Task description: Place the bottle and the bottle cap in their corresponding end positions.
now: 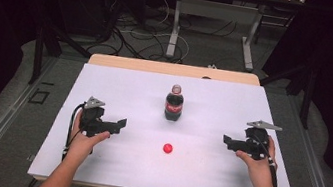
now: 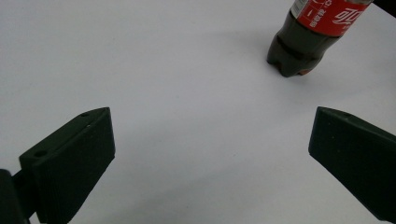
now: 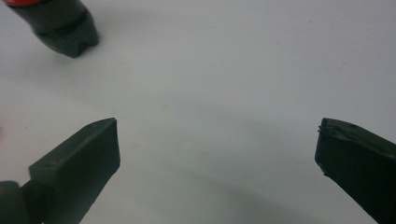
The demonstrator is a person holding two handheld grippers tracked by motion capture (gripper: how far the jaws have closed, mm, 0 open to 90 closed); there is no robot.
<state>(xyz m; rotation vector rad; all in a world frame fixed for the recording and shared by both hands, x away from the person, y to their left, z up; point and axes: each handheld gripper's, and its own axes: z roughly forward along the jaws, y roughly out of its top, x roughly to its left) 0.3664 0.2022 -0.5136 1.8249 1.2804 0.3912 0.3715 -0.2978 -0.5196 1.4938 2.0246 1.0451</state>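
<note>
A dark cola bottle (image 1: 174, 103) with a red label stands upright on the white desk (image 1: 105, 84), a little past the middle, with no cap on its neck. A small red cap (image 1: 167, 148) lies on the desk at the bottle's 6 o'clock, near it but apart from it.

The left tongs (image 1: 122, 123) rest low over the desk at about 8 o'clock from the bottle, held in the person's left hand (image 1: 87, 134), and they point toward the middle of the desk. In the left gripper view their two black jaws are spread wide with only bare white surface between them; the bottle's base and label (image 2: 303, 44) sit off toward 1 o'clock beyond the jaw tips, well apart from them.

The right tongs (image 1: 226, 140) sit at about 4 o'clock from the bottle, held in the right hand (image 1: 258, 156), pointing inward toward the left tongs. In the right gripper view their jaws are also spread wide, pinching nothing, and the bottle's dark base (image 3: 60, 25) shows at 11 o'clock, clear of the tips.

The cap lies between the two pairs of tongs, at roughly 5 o'clock from the left pair and 7 o'clock from the right pair, touching neither.
</note>
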